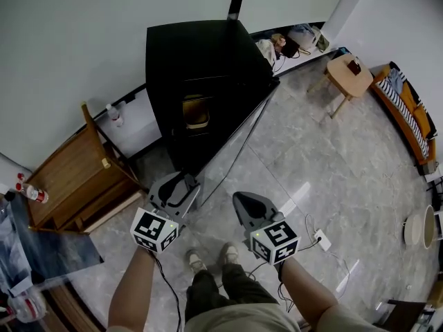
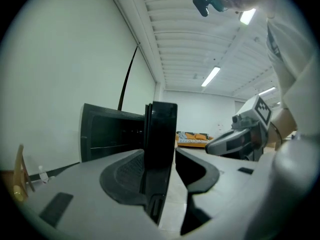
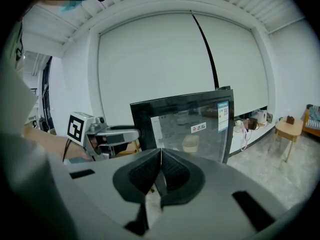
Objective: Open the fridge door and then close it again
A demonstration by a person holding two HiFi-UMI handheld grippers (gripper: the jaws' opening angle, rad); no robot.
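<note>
Black fridge [image 1: 201, 54]: glass fridge door [image 3: 195, 129] stands part open, stickers on the glass. Left gripper [image 1: 183, 178] jaws clamp the door's edge. Right gripper [image 1: 240, 197] jaws pressed together, empty.

Bright, even indoor light with cool grey-green cast. Source: ceiling strip lights [image 2: 211, 76] in left gripper view; one blows out to glare near top edge. Glossy floor [image 1: 297, 199] in head view carries pale streak reflections; shadows soft and faint. Black fridge [image 1: 201, 75] swallows detail. Its door [image 3: 190, 129] mirrors room in right gripper view, near silhouette in left. Gripper views fisheye: lines bow, corners black, nearest foreground slightly soft. Head view bends at edges.
</note>
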